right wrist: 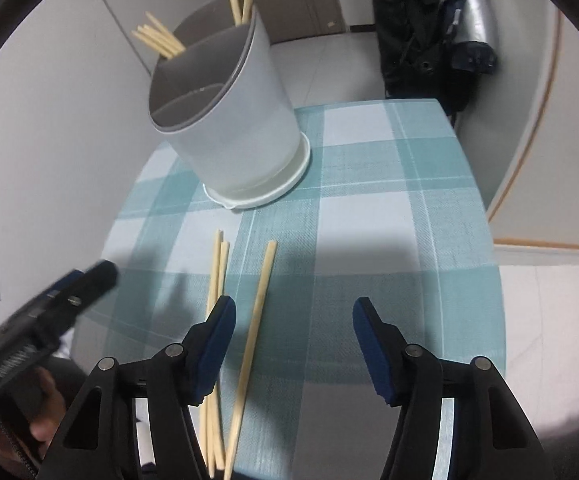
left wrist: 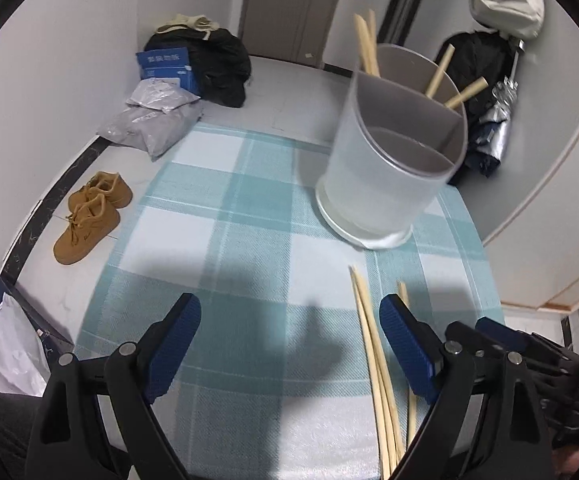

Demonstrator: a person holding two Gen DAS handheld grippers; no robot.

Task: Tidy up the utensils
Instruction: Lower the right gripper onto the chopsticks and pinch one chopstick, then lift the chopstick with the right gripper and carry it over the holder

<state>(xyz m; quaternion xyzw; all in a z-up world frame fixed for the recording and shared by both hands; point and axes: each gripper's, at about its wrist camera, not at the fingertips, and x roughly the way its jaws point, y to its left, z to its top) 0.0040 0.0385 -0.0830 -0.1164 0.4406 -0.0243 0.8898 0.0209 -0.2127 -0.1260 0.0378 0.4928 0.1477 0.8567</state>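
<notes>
A frosted white utensil holder (left wrist: 385, 176) with a grey divided insert stands at the far side of the checked tablecloth; it also shows in the right wrist view (right wrist: 245, 132). Several chopsticks stand in its rear compartments (right wrist: 161, 40). Loose wooden chopsticks (left wrist: 373, 344) lie on the cloth near the front edge, also in the right wrist view (right wrist: 255, 320). My left gripper (left wrist: 289, 332) is open and empty, with the chopsticks by its right finger. My right gripper (right wrist: 293, 320) is open and empty, with one chopstick between its fingers below. The left gripper's body appears at the left in the right wrist view (right wrist: 49, 312).
The table (left wrist: 229, 220) is small, with its edges close on all sides. On the floor lie brown shoes (left wrist: 89, 220), grey bags (left wrist: 153, 116) and a black bag (left wrist: 217, 68). Dark clothing and an umbrella (right wrist: 461, 20) hang behind the table.
</notes>
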